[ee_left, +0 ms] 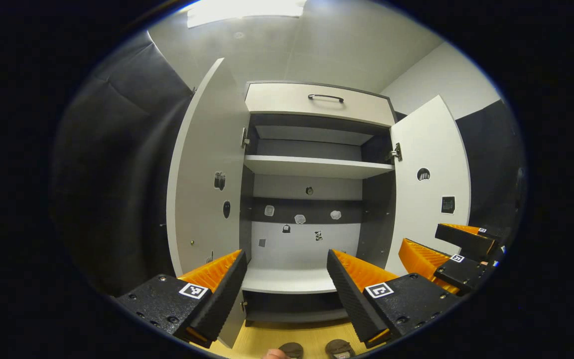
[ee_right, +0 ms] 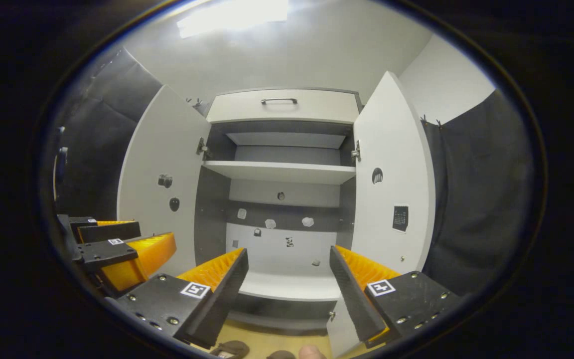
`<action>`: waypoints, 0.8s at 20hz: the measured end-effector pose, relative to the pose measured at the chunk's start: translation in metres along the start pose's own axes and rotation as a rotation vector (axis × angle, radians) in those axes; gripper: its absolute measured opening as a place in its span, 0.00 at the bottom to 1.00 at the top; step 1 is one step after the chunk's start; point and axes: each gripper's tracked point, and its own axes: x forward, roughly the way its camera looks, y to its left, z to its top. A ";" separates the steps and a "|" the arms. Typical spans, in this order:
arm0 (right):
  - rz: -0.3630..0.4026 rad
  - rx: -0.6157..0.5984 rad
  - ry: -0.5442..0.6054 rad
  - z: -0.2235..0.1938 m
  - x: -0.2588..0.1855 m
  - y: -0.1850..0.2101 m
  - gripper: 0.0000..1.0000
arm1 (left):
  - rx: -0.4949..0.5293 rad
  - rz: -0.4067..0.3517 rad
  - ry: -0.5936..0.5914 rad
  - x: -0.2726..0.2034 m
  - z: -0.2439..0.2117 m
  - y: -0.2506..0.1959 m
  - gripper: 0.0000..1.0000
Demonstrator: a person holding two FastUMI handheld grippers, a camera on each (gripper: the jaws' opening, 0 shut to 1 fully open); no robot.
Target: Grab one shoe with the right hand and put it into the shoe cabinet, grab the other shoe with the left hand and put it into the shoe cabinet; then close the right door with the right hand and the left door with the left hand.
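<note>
The shoe cabinet [ee_left: 312,167] stands straight ahead with both doors swung wide: left door [ee_left: 202,174], right door [ee_left: 431,149]. Its shelves hold nothing. Two dark shoes [ee_left: 292,350] [ee_left: 339,347] lie on the wooden floor at the bottom edge of the left gripper view, below my left gripper [ee_left: 285,254], which is open and holds nothing. In the right gripper view the shoes [ee_right: 229,349] [ee_right: 281,355] peek in at the bottom, below my right gripper [ee_right: 288,251], also open with nothing in it. Both grippers face the cabinet side by side, a little in front of it.
A drawer [ee_left: 317,102] with a dark handle tops the cabinet. The lowest shelf [ee_left: 287,279] is wide and bare. Black cloth walls hang on both sides. The right gripper [ee_left: 421,234] shows beside the right door; the left gripper [ee_right: 156,230] shows near the left door [ee_right: 162,164].
</note>
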 end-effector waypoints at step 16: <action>0.041 0.009 0.226 -0.117 -0.012 0.009 0.99 | 0.018 0.040 0.059 0.003 -0.028 0.018 0.99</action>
